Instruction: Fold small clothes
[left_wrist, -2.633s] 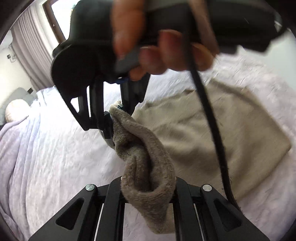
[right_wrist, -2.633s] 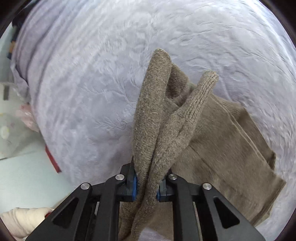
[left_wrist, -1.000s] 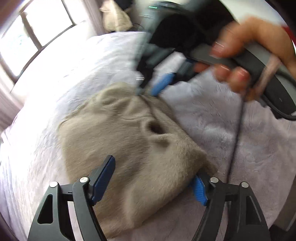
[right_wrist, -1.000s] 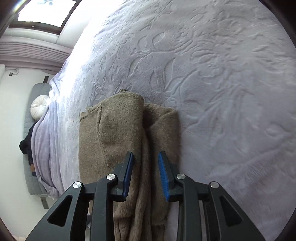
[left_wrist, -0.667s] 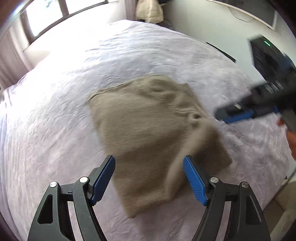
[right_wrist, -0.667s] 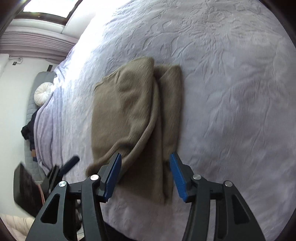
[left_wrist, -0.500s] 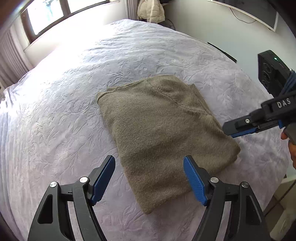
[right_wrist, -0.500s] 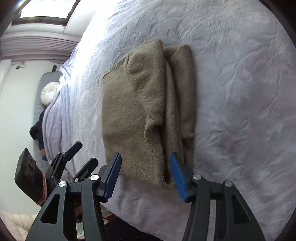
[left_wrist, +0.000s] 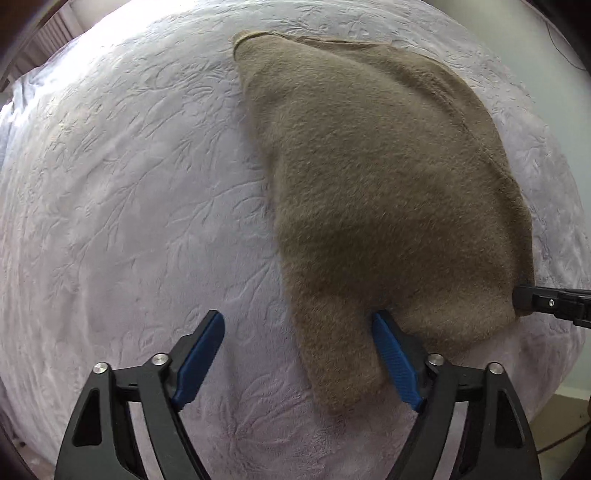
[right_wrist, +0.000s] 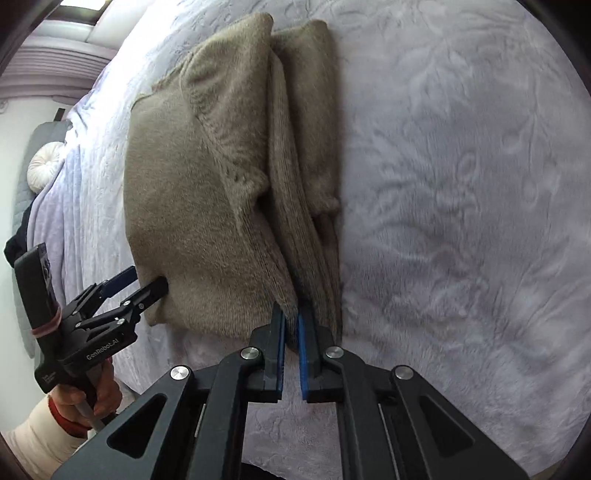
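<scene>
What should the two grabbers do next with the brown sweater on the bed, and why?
Probably close the left gripper on its corner. The right gripper is already shut on the sweater at its near edge, while the left one's jaws are opening wide around the other near corner, gripping nothing yet.

I am in a bedroom at home. Ahead of my jaws a wide bed (right_wrist: 461, 184) fills both views, covered by a pale lilac plush spread (left_wrist: 129, 184) embossed with leaves and branches. Far off to the left of my right jaws, a round white cushion (right_wrist: 44, 166) rests on a grey padded seat (right_wrist: 22, 177) by a white wall, and a bright window (right_wrist: 79, 5) shows above pleated curtains (right_wrist: 55, 55). A folded brown knit sweater (right_wrist: 192, 192) lies on the bed.
</scene>
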